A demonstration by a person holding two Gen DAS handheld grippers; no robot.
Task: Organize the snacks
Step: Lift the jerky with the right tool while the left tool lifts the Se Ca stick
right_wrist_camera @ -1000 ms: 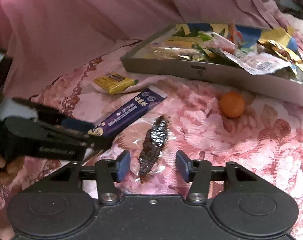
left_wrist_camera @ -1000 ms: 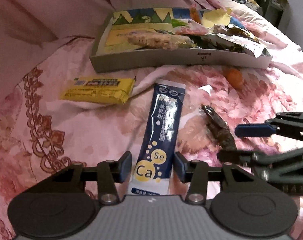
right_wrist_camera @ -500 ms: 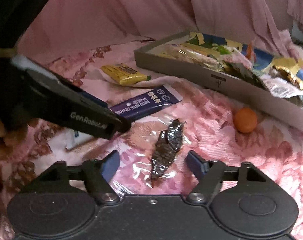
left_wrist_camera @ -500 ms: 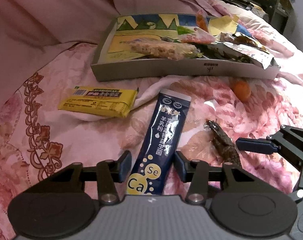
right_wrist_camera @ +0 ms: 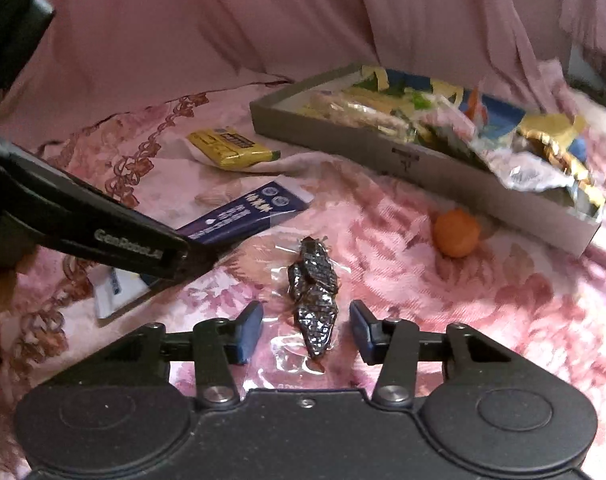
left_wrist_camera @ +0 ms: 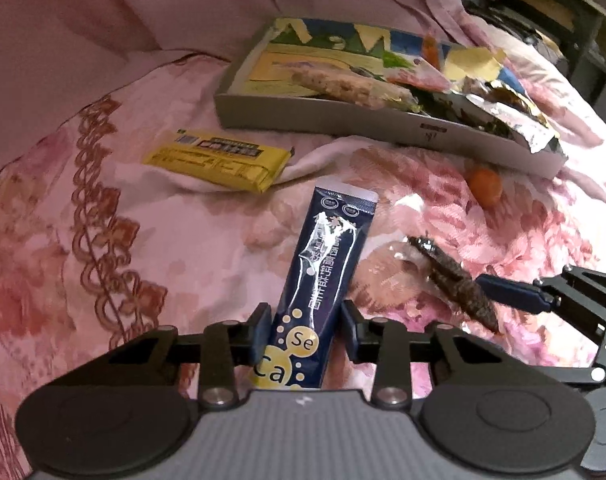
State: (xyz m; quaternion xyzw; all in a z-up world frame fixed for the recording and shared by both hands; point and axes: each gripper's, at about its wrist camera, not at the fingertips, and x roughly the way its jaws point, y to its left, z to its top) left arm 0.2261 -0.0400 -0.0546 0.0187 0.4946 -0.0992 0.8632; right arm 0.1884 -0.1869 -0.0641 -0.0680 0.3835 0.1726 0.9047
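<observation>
A dark blue sachet (left_wrist_camera: 323, 280) with yellow "Se" and "Ca" circles lies on the pink floral bedspread, its near end between the pads of my left gripper (left_wrist_camera: 306, 334), which is open around it. A dark dried snack in clear wrap (right_wrist_camera: 313, 296) lies between the open pads of my right gripper (right_wrist_camera: 306, 334). It also shows in the left wrist view (left_wrist_camera: 455, 284). The sachet shows in the right wrist view (right_wrist_camera: 243, 216), partly hidden by the left gripper's arm.
A grey shallow box (left_wrist_camera: 343, 118) holding several snack packets stands at the back, also in the right wrist view (right_wrist_camera: 387, 152). A yellow bar (left_wrist_camera: 215, 158) lies left of the sachet. A small orange fruit (right_wrist_camera: 457, 232) lies near the box's front wall.
Both grippers have moved forward. The sachet's end now sits deeper between the left pads, and the dark snack sits between the right pads, which have narrowed slightly.
</observation>
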